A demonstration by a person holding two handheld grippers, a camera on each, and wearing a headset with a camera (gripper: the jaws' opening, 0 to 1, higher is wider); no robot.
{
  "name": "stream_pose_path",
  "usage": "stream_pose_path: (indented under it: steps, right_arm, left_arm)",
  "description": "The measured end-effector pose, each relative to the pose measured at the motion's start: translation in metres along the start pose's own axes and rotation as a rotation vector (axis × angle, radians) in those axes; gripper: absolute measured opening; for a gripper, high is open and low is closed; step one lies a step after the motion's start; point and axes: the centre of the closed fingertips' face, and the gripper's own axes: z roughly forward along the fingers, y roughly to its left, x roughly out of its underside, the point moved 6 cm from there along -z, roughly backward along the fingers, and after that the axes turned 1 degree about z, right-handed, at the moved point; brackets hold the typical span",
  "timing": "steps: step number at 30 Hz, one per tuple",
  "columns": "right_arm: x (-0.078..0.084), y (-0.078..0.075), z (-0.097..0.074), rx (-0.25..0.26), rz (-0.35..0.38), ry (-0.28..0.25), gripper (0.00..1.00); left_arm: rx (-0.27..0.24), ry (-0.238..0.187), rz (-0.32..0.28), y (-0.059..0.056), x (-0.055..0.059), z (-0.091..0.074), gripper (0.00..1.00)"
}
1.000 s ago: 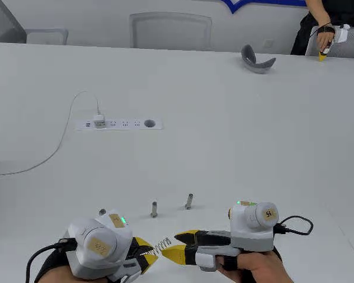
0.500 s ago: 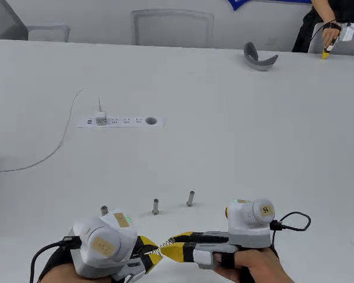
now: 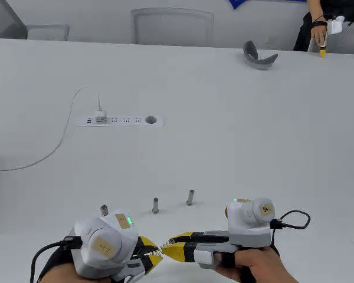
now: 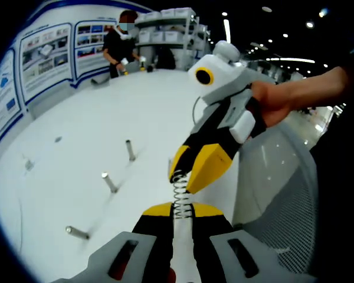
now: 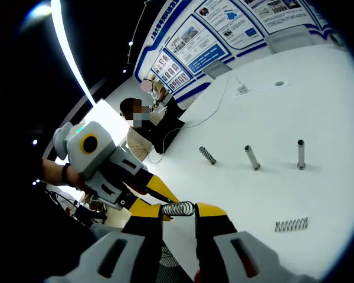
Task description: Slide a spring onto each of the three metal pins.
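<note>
Three metal pins [image 3: 156, 204] stand in a row on the white surface [image 3: 236, 135], just beyond the two tools, and the end pin [image 3: 104, 209] on the left side already wears a coil [image 5: 207, 155], seen clearly in the right gripper view. Down at the near edge, the left hand-held gripper [image 3: 148, 254] and the right hand-held gripper [image 3: 172, 246] meet tip to tip, and there's the spring [image 3: 161, 243] strung between them, off the surface. In the left gripper view, the left tool's yellow tips are pressed together on the spring's near end, and the coil runs straight out to the right tool's tips. In the right gripper view, the spring lies across the gap between that tool's tips, touching both, so it is pinched there too. A loose spring [image 5: 291, 224] lies flat on the surface near the right tool, apart from the pins. Farther back sits a power strip [image 3: 121, 121].
</note>
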Motion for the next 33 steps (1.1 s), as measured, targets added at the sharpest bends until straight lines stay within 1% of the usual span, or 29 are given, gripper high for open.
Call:
stream_pose_path:
  steps: [2, 7, 12, 15, 20, 23, 24, 26, 29, 30, 33]
  right_arm:
    - [0.0, 0.0, 0.0, -0.005, 0.008, 0.002, 0.22]
    - [0.001, -0.001, 0.002, -0.027, 0.013, 0.029, 0.21]
    - [-0.004, 0.002, 0.001, -0.061, 0.023, 0.031, 0.14]
    - [-0.004, 0.005, 0.002, -0.078, 0.011, 0.06, 0.13]
    - [-0.007, 0.007, 0.001, -0.073, 0.002, 0.076, 0.12]
    - [-0.009, 0.009, -0.001, -0.066, -0.018, 0.086, 0.12]
    - [-0.011, 0.009, -0.001, -0.063, -0.026, 0.091, 0.12]
    - [-0.014, 0.011, -0.003, -0.051, -0.075, 0.116, 0.12]
    - [-0.02, 0.014, -0.005, -0.032, -0.144, 0.164, 0.12]
    - [-0.022, 0.016, -0.005, -0.03, -0.185, 0.186, 0.12]
    - [-0.027, 0.019, -0.006, -0.021, -0.273, 0.257, 0.12]
  left_arm:
    - [0.0, -0.004, 0.002, -0.001, -0.001, 0.0, 0.1]
    - [0.008, -0.008, 0.025, -0.004, -0.003, 0.001, 0.1]
    - [0.013, -0.011, 0.028, -0.005, -0.005, 0.002, 0.1]
    - [0.017, -0.012, 0.035, -0.004, -0.006, 0.003, 0.1]
    - [0.022, -0.015, 0.039, -0.004, -0.008, 0.004, 0.1]
    - [0.028, -0.022, 0.04, -0.003, -0.01, 0.003, 0.1]
    - [0.03, -0.026, 0.041, -0.003, -0.011, 0.003, 0.1]
    - [0.035, -0.035, 0.041, -0.002, -0.013, 0.003, 0.1]
    - [0.04, -0.051, 0.042, -0.002, -0.016, 0.004, 0.1]
    - [0.045, -0.058, 0.039, -0.002, -0.017, 0.004, 0.1]
    - [0.058, -0.071, 0.052, -0.002, -0.02, 0.005, 0.1]
